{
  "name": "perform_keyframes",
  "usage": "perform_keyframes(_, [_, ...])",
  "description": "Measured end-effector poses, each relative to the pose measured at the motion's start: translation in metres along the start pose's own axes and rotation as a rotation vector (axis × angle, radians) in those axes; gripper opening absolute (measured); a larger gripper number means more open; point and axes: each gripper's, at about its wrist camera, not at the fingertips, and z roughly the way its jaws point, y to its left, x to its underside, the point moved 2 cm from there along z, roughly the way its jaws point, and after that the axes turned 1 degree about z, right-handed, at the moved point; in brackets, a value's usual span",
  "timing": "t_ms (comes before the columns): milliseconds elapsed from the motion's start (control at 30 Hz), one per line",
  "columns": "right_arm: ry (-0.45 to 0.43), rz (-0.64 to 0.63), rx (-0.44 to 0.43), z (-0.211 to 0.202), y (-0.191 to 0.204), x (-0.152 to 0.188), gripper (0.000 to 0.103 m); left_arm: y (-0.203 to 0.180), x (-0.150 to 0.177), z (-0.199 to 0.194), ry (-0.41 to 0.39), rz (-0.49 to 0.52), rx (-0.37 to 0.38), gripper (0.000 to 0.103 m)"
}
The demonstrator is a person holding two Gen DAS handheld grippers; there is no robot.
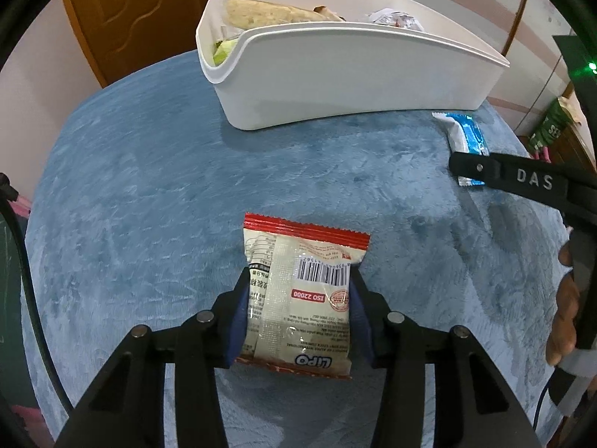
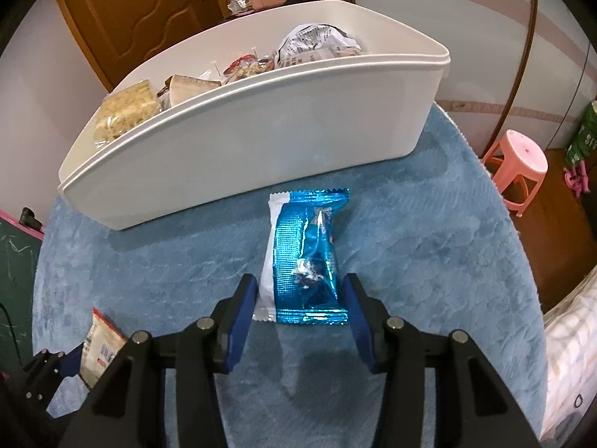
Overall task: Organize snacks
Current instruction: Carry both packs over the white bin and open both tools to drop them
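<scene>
L gripper (image 1: 298, 310) clamped on red-edged snack pack (image 1: 298, 298), pack just above blue tabletop (image 1: 149, 186). R gripper (image 2: 301, 311) pads touching both sides of blue foil pack (image 2: 306, 254) lying on tabletop, near the white bin (image 2: 242, 156) w/ snacks, far side.

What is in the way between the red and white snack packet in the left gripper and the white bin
Nothing visible. The left gripper is closed on the red and white snack packet, and only bare blue cloth lies between it and the white bin. The bin's near wall stands tall, so the packet must go over its rim.
</scene>
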Motion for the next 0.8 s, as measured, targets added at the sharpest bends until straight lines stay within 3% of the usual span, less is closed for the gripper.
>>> perform_keyframes(200, [0.013, 0.014, -0.062, -0.013, 0.004, 0.014, 0.045, -0.001, -0.002, -0.012, -0.012, -0.016, -0.012, 0.045])
perform_keyframes(433, [0.001, 0.007, -0.144, -0.044, 0.020, 0.034, 0.044, -0.003, -0.007, -0.053, -0.066, -0.021, -0.003, 0.046])
perform_keyframes(633, [-0.084, -0.028, -0.180, -0.099, 0.031, 0.025, 0.045, 0.002, -0.029, -0.099, -0.155, -0.039, 0.010, 0.046])
perform_keyframes(800, [-0.216, -0.067, -0.196, -0.166, 0.041, -0.013, 0.045, 0.007, -0.064, -0.146, -0.249, -0.038, -0.006, 0.046])
